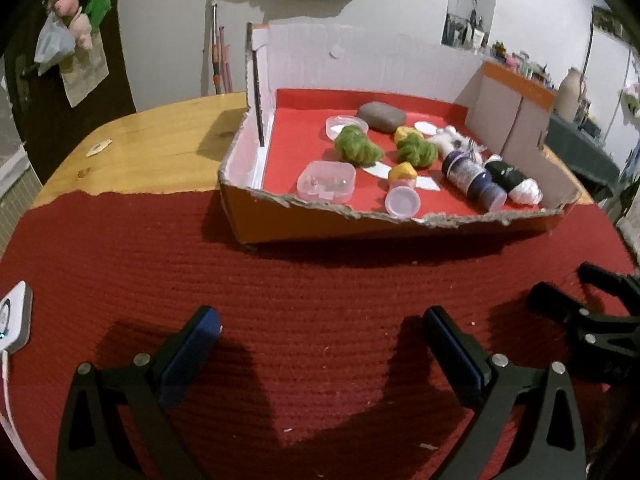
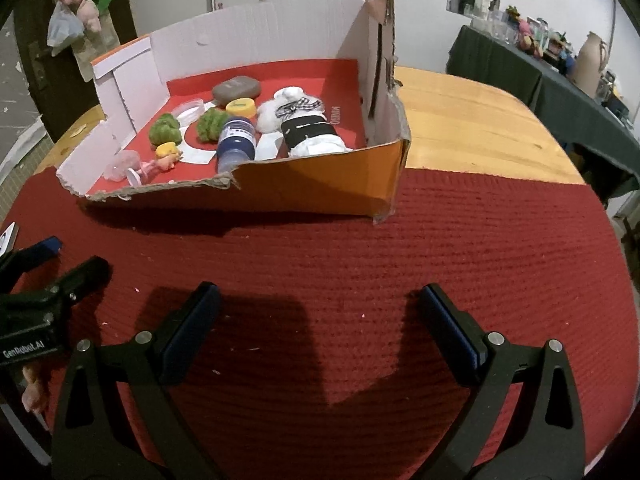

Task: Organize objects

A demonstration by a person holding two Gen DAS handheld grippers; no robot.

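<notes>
Objects are lying gathered in a torn box that is sitting at the far edge of the red mat, partly on the wooden table. Nearest, the left gripper and the right gripper are being held low over the mat's near edge, jaws spread wide, nothing between them. At the box's torn near edge a clear case, a small lidded pot and a blue bottle are lying, with a white plush along the right wall. Further in, two green tufts are resting beside a yellow cap. Toward the back wall a grey stone is sitting beside a round clear lid.
</notes>
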